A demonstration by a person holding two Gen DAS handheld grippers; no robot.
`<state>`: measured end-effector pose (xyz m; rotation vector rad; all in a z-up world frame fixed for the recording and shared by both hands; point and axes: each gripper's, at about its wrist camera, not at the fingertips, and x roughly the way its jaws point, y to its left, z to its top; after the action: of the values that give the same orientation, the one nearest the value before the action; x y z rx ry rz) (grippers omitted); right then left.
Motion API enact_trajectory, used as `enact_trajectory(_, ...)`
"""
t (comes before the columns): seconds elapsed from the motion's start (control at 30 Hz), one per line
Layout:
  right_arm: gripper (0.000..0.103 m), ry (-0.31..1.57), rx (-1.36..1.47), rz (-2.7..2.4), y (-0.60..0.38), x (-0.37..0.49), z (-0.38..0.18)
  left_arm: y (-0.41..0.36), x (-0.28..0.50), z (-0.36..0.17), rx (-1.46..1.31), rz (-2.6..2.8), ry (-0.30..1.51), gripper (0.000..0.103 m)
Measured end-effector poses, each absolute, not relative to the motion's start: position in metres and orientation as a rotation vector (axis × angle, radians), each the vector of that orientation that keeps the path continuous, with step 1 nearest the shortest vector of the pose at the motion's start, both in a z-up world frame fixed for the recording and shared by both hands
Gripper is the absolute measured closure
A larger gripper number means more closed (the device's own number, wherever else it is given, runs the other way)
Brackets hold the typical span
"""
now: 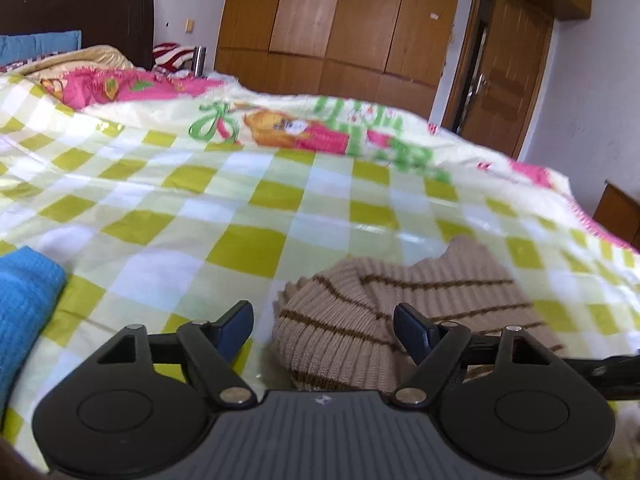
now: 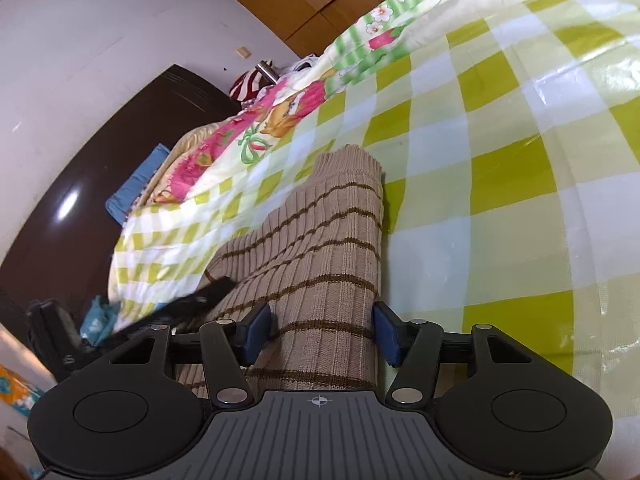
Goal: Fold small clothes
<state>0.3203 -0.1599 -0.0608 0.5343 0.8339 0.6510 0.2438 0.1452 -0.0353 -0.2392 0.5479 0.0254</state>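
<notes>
A small beige ribbed knit garment with thin brown stripes (image 1: 384, 304) lies bunched on the checked bedspread (image 1: 248, 208), low and right of centre in the left wrist view. My left gripper (image 1: 324, 324) is open just above its near edge, its right finger over the knit. In the right wrist view the same garment (image 2: 320, 248) stretches away from the camera. My right gripper (image 2: 322, 330) is open with its jaws either side of the garment's near end, not closed on it. The left gripper's dark finger (image 2: 200, 296) shows at the garment's left side.
A folded blue cloth (image 1: 24, 300) lies at the left on the bed. A pink quilt and blue pillow (image 1: 40, 46) sit by the dark headboard. Wooden wardrobes (image 1: 340, 20) and a door stand beyond the bed. The bed's edge drops off to the right (image 1: 592, 216).
</notes>
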Motion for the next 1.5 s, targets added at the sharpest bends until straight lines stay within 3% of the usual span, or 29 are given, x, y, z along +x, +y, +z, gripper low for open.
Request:
enact_trajectory(0.13, 0.040, 0.845, 0.542, 0.659, -0.150, 0.323, -0.068, 0.128, 0.243, -0.042, -0.163, 0.020, 0.585, 0.013)
enact_trajectory(0.2, 0.045, 0.842, 0.518, 0.635, -0.145, 0.320, -0.067, 0.130, 0.246, -0.055, -0.188, 0.017, 0.621, 0.011)
enact_trajectory(0.27, 0.062, 0.868, 0.489, 0.605, -0.144, 0.319, -0.062, 0.136, 0.248, -0.057, -0.283, 0.018, 0.639, 0.011)
enact_trajectory(0.4, 0.069, 0.864, 0.432, 0.557, -0.157, 0.303, -0.055, 0.100, 0.256, -0.055, -0.204, -0.073, 0.646, 0.015)
enact_trajectory(0.63, 0.068, 0.856, 0.429, 0.385, -0.217, 0.300, -0.045, 0.059, 0.275, -0.047, -0.144, -0.166, 0.649, 0.016)
enact_trajectory(0.67, 0.063, 0.861, 0.429, 0.383, -0.220, 0.299, -0.040, 0.062, 0.270, -0.040, -0.141, -0.156, 0.643, 0.017)
enact_trajectory(0.87, 0.060, 0.756, 0.340, 0.415, -0.224, 0.249, -0.003, 0.075, 0.192, -0.003, -0.187, -0.180, 0.651, 0.018)
enact_trajectory(1.07, 0.059, 0.820, 0.300, 0.439, -0.214, 0.215, -0.019, 0.053, 0.126, -0.012, -0.166, -0.239, 0.725, 0.018)
enact_trajectory(1.37, 0.058, 0.791, 0.055, 0.425, -0.222, 0.165, -0.021, 0.020, 0.122, -0.027, 0.008, -0.272, 0.719, 0.017)
enact_trajectory(1.43, 0.058, 0.800, 0.025, 0.429, -0.215, 0.166, -0.027, 0.018, 0.127, -0.028, 0.018, -0.259, 0.713, 0.023)
enact_trajectory(1.5, 0.058, 0.787, 0.008, 0.452, -0.206, 0.169, -0.032, 0.022, 0.132, -0.028, 0.024, -0.229, 0.722, 0.044)
